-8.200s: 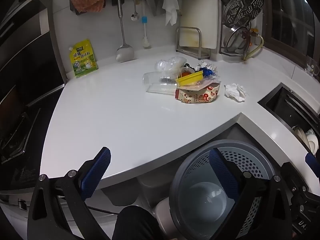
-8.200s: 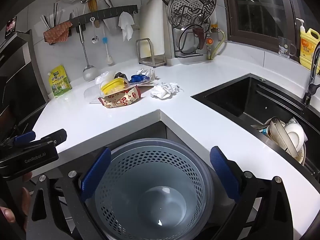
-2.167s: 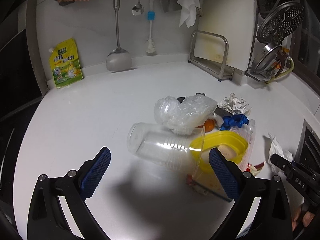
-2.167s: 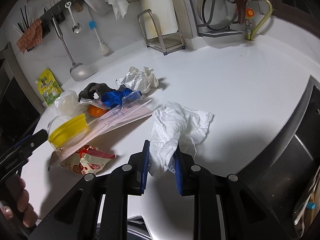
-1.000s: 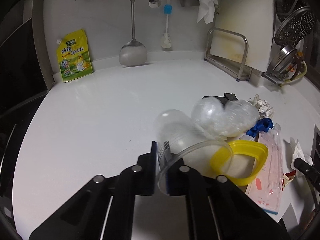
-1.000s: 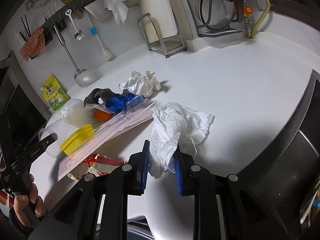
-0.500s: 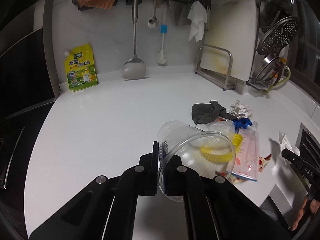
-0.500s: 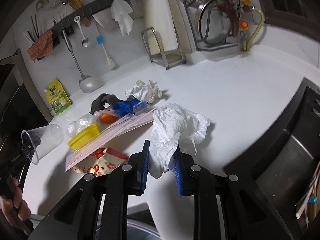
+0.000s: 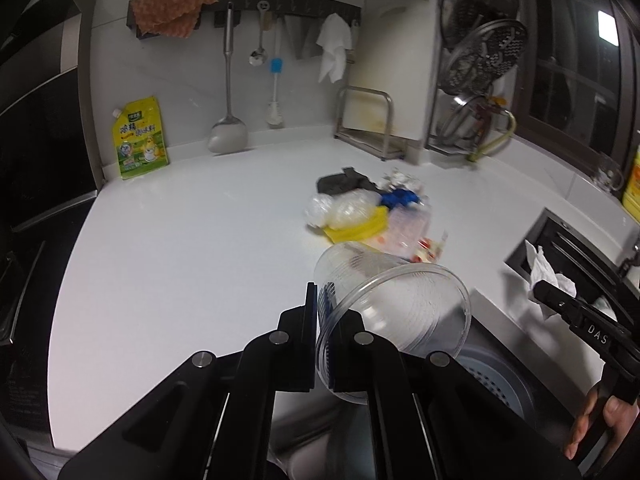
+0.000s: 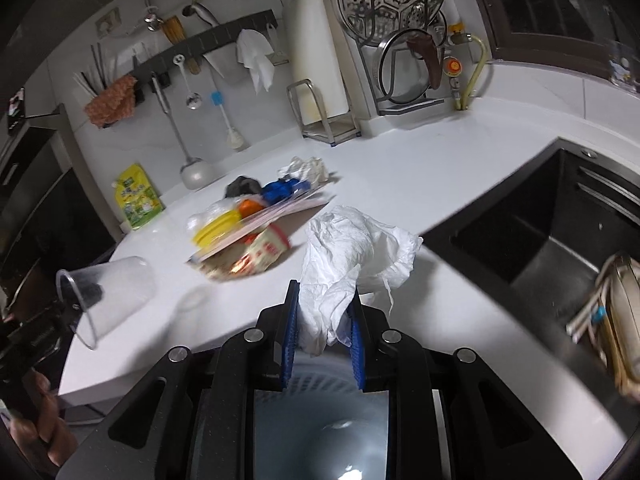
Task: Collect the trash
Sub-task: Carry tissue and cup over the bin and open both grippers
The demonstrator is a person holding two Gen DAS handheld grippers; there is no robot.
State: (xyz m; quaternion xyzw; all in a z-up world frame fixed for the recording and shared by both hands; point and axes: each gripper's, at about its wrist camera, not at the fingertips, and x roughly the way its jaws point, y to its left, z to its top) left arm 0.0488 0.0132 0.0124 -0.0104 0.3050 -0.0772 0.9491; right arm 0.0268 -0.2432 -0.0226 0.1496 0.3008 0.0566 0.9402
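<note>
— What have we got in each claw?
— Our left gripper [image 9: 323, 312] is clamped on the rim of the cup [image 9: 390, 312], tilted above the counter [image 9: 192, 248] edge. Our right gripper [image 10: 323, 328] is pinched on the tissue [image 10: 352, 252].
— And the bin [image 10: 320, 384]?
— Directly below the tissue. The remaining trash [image 10: 244, 236] lies heaped on the counter.

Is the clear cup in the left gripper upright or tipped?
Tipped. The clear cup lies roughly sideways, mouth toward the camera, its rim pinched by the left gripper. It looks empty.
</note>
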